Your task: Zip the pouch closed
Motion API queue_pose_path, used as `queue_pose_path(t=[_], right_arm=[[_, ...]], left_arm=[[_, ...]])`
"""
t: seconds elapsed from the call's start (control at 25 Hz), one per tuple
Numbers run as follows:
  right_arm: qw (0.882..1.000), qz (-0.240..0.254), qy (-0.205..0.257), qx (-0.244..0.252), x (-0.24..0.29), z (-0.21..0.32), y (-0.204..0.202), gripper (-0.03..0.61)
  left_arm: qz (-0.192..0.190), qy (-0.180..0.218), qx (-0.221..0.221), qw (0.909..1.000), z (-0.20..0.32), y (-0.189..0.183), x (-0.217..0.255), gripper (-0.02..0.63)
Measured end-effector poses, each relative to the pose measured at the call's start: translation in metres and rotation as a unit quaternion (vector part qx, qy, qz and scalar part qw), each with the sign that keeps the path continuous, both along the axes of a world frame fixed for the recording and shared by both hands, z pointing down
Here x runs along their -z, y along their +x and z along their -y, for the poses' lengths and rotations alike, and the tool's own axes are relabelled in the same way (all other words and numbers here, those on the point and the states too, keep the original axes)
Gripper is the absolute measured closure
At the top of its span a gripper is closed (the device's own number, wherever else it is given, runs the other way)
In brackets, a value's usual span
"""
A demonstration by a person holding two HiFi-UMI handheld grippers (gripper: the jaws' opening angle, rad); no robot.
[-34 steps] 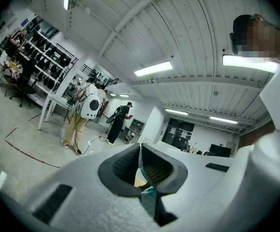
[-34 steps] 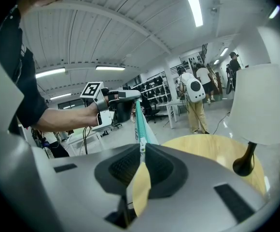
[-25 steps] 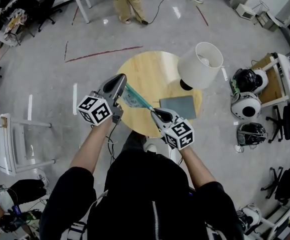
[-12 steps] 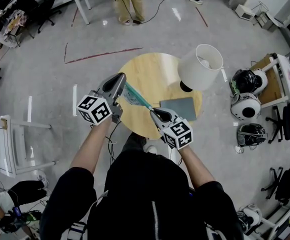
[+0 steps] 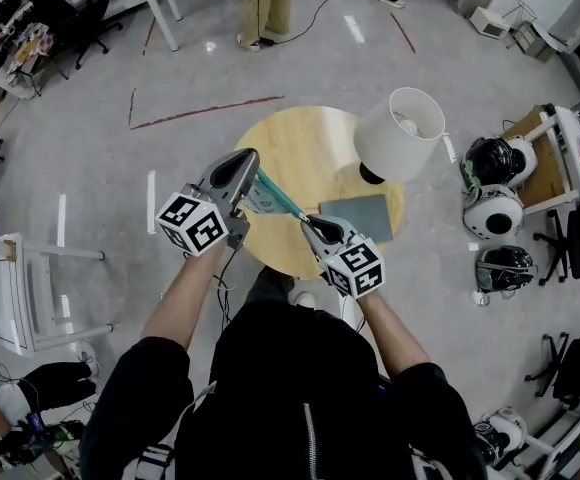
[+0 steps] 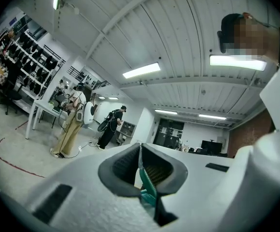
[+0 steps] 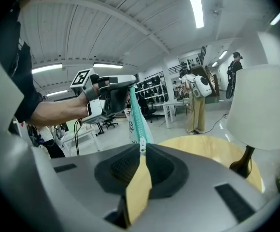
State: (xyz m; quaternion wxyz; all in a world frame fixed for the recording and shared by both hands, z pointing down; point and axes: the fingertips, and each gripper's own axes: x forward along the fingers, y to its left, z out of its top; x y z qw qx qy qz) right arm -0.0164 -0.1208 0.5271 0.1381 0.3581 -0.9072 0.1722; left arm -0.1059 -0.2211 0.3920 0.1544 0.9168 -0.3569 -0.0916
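Pouch point(image 5: 270, 196) stretched taut between both grippers.
Left gripper point(image 5: 247, 164) jaws clamp its teal end; right gripper point(image 5: 310, 226) jaws pinch the tan zipper tab point(image 7: 139, 180).

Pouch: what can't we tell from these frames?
- Head view: the pouch is too small, so how much of the zip is closed cannot be read.
- Left gripper view: the shut jaws hide all but the pouch's teal edge.
- Right gripper view: the pouch print is too small and blurred to read.
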Motion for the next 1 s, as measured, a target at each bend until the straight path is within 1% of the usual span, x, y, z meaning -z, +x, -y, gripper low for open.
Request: queue_pose_path(t=[0.12, 0.24, 0.48, 0.52, 0.76, 1.0], right_arm=[[1.0, 0.013, -0.012, 0.002, -0.002, 0.0, 0.002, 0.535], [1.0, 0.022, -0.02, 0.007, -0.004, 0.0, 0.003, 0.509], [1.0, 0.023, -0.012, 0.008, 0.0, -0.001, 0.001, 0.495], [1.0, 0.023, -0.009, 0.007, 0.001, -0.001, 0.002, 0.497], [1.0, 0.023, 0.012, -0.01, 0.013, 0.007, 0.01, 0.572], [0.998, 0.03, 0.045, -0.022, 0.032, 0.012, 0.014, 0.574]], left_arm=[[-0.003, 0.008, -0.007, 0.9999, -0.004, 0.008, 0.005, 0.598], [0.001, 0.015, -0.008, 0.9999, -0.004, 0.013, 0.008, 0.598], [0.004, 0.019, -0.003, 0.9998, 0.0, 0.008, 0.012, 0.598], [0.003, 0.019, -0.002, 0.9998, 0.001, 0.006, 0.012, 0.598], [0.001, 0.021, 0.003, 0.9998, 0.005, 0.0, 0.019, 0.598], [0.007, 0.021, 0.011, 0.9997, 0.008, -0.005, 0.017, 0.598]])
